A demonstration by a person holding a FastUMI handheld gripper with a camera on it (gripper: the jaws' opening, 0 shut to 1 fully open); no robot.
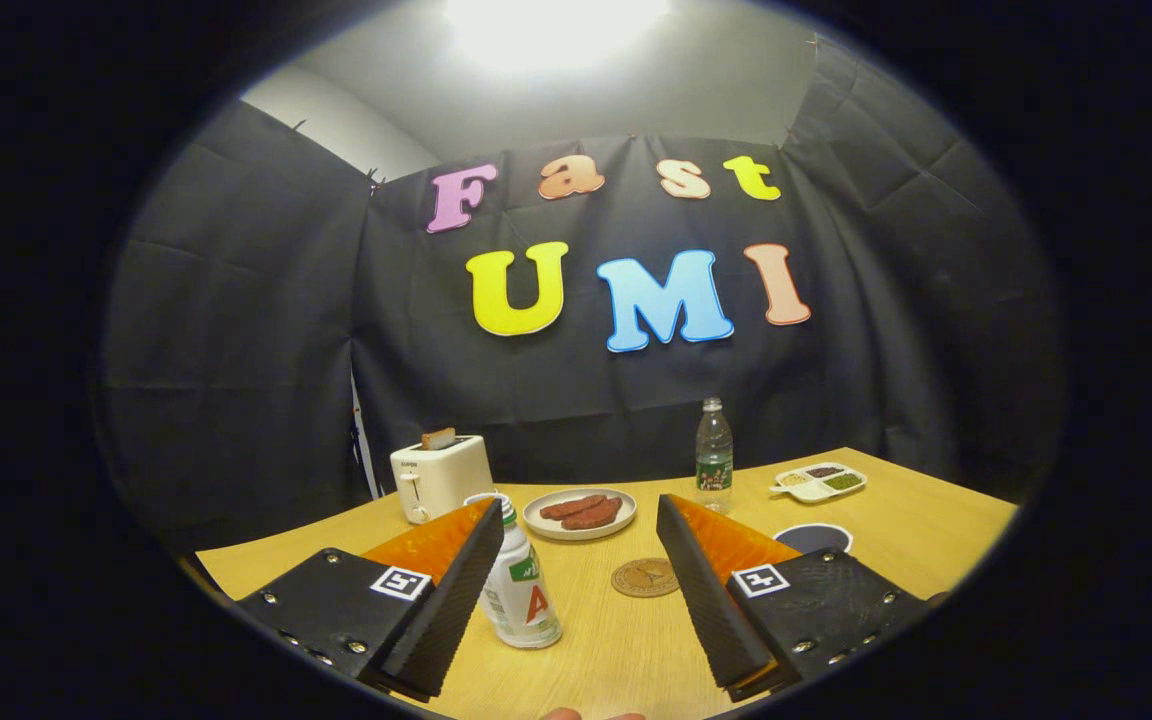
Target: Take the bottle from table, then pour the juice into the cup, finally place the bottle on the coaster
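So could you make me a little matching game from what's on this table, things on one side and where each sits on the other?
Things:
1. white juice bottle
2. round coaster
3. toaster
4. plate

Places:
A. far back beside the wall, a slice sticking up from it
B. between the open gripper fingers, close to the left one
C. beyond the bottle, holding dark meat pieces
D. flat on the table beside the right finger

Pairs: 1-B, 2-D, 3-A, 4-C

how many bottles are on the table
2. A white juice bottle stands upright between the open gripper fingers, beside the left one. A clear water bottle stands beyond them near the back wall, left of the divided tray.
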